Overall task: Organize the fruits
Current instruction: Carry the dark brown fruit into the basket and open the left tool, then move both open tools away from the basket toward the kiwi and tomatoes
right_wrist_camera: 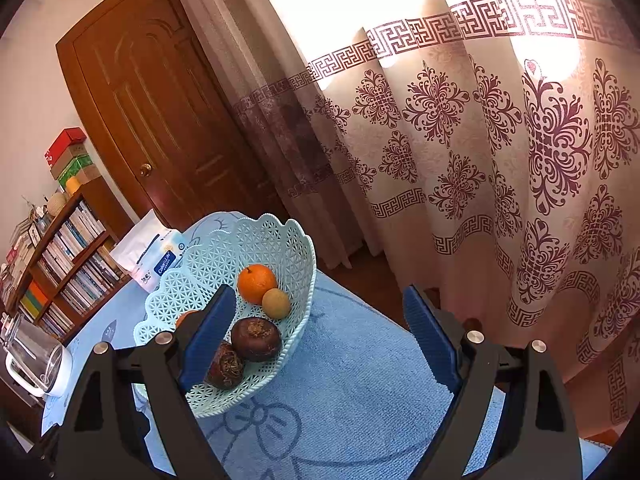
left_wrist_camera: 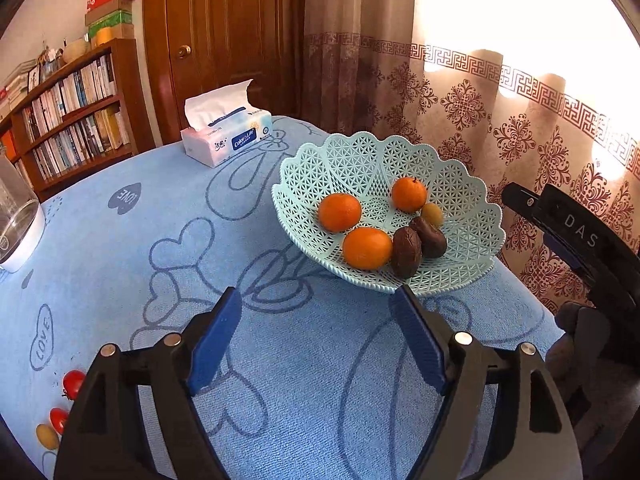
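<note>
A pale green lattice basket (left_wrist_camera: 352,164) stands on the blue tablecloth. It holds three oranges (left_wrist_camera: 339,212), two dark brown fruits (left_wrist_camera: 406,252) and a small yellowish fruit (left_wrist_camera: 432,214). My left gripper (left_wrist_camera: 319,296) hovers just in front of the basket, open, with nothing between its blue pads. Two red tomatoes (left_wrist_camera: 73,384) and a yellow fruit (left_wrist_camera: 46,436) lie loose on the cloth at the lower left. In the right wrist view the basket (right_wrist_camera: 224,256) shows an orange (right_wrist_camera: 257,283) and the dark fruits (right_wrist_camera: 255,339). My right gripper (right_wrist_camera: 320,292) is open and empty beside it.
A tissue pack (left_wrist_camera: 228,136) sits at the table's far side, and a glass jug on a white base (left_wrist_camera: 16,220) at the left edge. The patterned curtain (right_wrist_camera: 480,140) hangs close behind the table. A bookshelf (left_wrist_camera: 76,120) and a wooden door (left_wrist_camera: 224,40) stand beyond.
</note>
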`<state>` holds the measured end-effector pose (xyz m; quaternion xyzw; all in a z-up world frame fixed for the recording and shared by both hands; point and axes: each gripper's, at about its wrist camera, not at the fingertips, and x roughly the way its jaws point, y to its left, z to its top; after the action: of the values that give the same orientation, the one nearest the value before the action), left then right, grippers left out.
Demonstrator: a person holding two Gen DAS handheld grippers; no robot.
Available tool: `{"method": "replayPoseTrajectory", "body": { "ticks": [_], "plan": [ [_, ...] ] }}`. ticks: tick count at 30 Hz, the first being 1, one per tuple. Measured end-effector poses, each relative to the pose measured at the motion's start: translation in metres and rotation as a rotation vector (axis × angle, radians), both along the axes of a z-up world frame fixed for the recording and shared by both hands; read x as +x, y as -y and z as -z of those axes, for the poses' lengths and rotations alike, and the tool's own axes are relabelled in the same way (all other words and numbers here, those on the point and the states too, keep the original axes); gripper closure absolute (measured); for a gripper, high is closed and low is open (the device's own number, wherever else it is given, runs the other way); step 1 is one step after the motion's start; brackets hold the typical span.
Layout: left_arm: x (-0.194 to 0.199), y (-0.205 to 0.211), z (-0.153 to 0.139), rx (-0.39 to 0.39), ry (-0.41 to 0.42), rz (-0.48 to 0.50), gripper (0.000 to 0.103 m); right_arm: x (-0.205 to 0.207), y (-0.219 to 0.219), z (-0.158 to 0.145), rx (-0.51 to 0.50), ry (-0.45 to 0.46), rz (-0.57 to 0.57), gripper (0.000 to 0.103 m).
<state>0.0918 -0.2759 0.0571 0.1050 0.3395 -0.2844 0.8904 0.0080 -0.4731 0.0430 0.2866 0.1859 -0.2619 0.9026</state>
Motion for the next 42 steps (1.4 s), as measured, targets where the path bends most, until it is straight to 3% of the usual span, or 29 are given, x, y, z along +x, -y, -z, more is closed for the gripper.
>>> {"method": "replayPoseTrajectory", "body": {
  "ticks": [6, 13, 17, 33, 42],
  "plan": [
    [-0.006, -0.005, 0.002, 0.005, 0.004, -0.013, 0.016, 0.0, 0.0, 0.0, -0.001, 0.001, 0.0, 0.016],
    [-0.011, -0.014, 0.006, 0.015, 0.004, -0.043, 0.016, -0.001, -0.001, -0.001, 0.0, 0.006, -0.002, 0.012],
    [-0.018, -0.017, 0.006, 0.03, 0.038, -0.062, 0.014, 0.001, -0.002, -0.001, -0.001, 0.006, -0.015, 0.012],
    [-0.037, -0.039, 0.0, 0.08, 0.15, -0.147, 0.009, 0.012, -0.027, -0.008, -0.066, 0.025, -0.156, 0.012],
    [-0.043, -0.056, -0.002, 0.078, 0.163, -0.194, 0.009, 0.016, -0.041, -0.011, -0.114, 0.027, -0.221, 0.012]
  ]
}}
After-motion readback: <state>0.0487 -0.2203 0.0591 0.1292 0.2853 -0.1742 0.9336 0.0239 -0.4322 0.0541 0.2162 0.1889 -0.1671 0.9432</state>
